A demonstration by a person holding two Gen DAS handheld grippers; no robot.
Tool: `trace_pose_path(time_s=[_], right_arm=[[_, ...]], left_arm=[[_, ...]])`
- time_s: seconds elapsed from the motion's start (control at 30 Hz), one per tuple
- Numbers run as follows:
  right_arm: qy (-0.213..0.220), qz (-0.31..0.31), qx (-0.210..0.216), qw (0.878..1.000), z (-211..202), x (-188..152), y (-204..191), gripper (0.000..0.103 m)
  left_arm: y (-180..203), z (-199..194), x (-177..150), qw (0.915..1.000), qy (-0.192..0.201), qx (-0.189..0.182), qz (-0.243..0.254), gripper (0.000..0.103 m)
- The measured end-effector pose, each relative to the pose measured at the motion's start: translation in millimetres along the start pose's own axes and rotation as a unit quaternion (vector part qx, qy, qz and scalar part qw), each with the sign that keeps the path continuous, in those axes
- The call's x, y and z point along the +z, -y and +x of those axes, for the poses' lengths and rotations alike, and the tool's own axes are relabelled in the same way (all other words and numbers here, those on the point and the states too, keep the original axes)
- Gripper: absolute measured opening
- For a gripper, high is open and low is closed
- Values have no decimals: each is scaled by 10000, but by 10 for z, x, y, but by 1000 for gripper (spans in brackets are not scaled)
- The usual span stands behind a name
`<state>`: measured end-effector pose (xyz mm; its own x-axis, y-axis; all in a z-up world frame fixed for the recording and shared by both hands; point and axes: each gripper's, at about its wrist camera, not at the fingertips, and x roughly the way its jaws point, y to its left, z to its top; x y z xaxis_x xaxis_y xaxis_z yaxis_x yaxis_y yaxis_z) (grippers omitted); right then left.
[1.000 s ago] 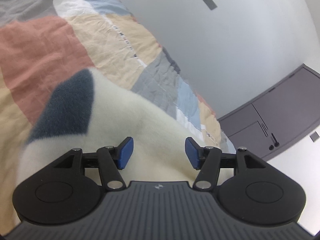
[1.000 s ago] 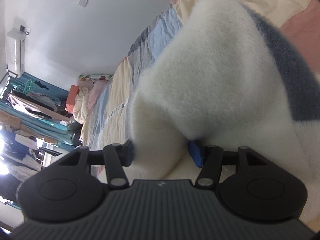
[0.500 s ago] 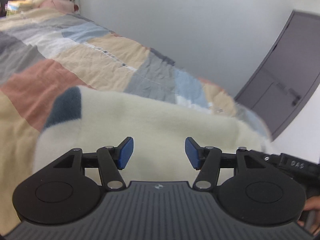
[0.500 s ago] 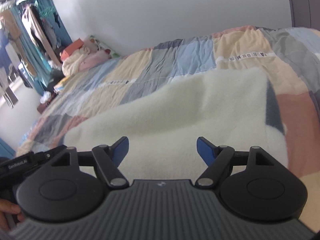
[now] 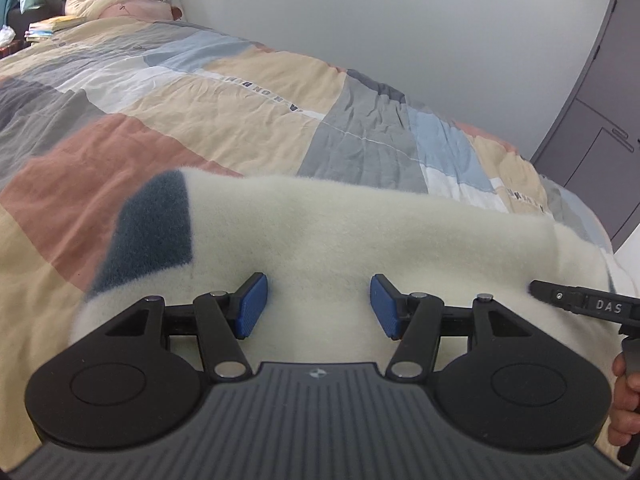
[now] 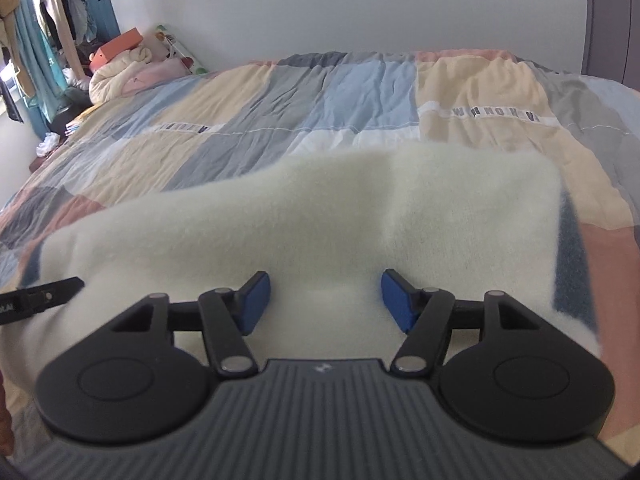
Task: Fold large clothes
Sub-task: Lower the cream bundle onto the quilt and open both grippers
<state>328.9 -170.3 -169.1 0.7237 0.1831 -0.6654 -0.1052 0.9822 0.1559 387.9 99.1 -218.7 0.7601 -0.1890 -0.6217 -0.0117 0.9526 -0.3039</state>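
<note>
A cream fleece garment point(image 5: 360, 232) with a dark blue-grey patch point(image 5: 152, 228) lies spread flat across a patchwork quilt point(image 5: 248, 120) on the bed. My left gripper point(image 5: 318, 300) hovers open over its near edge, blue pads apart, nothing pinched. My right gripper point(image 6: 325, 298) is over the same garment point(image 6: 320, 216), the patch point(image 6: 570, 256) at its right edge. Its jaws are closing, but the pads stand clear of the fabric lying under the gap. Each view catches the other gripper's fingertip: right gripper point(image 5: 580, 304), left gripper point(image 6: 40, 294).
A white wall runs behind the bed. A grey wardrobe point(image 5: 600, 120) stands to the right. A heap of bedding and an orange box point(image 6: 128, 64) sit at the bed's far left, with hanging clothes point(image 6: 44, 40) beyond. A hand point(image 5: 624, 400) holds the right gripper.
The right gripper let go of the bunched garment fold it held; the garment now lies flat. Both wrists rolled level and drew back. The left jaws stayed open.
</note>
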Motion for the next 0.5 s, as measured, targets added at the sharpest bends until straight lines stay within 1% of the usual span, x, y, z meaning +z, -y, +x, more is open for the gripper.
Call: trace_pose_path(time_s=[0.13, 0.23, 0.33, 0.43, 0.5], right_arm=[[20, -72, -28, 10000, -28, 3, -28, 65], [-19, 38, -42, 10000, -118, 16, -43, 65], [0, 183, 3, 9998, -269, -35, -67, 65], [61, 305, 92, 9995, -459, -147, -94, 65], [101, 474, 180, 9987, -599, -234, -103, 66]], left_arm=[[-69, -104, -8, 9995, 90, -162, -271, 63], [-104, -228, -16, 9985, 88, -221, -503, 63], [-76, -400, -67, 9979, 124, -282, -574, 63], [-43, -590, -188, 9966, 100, -380, -728, 63], [-21, -735, -279, 9955, 168, -391, -849, 63]])
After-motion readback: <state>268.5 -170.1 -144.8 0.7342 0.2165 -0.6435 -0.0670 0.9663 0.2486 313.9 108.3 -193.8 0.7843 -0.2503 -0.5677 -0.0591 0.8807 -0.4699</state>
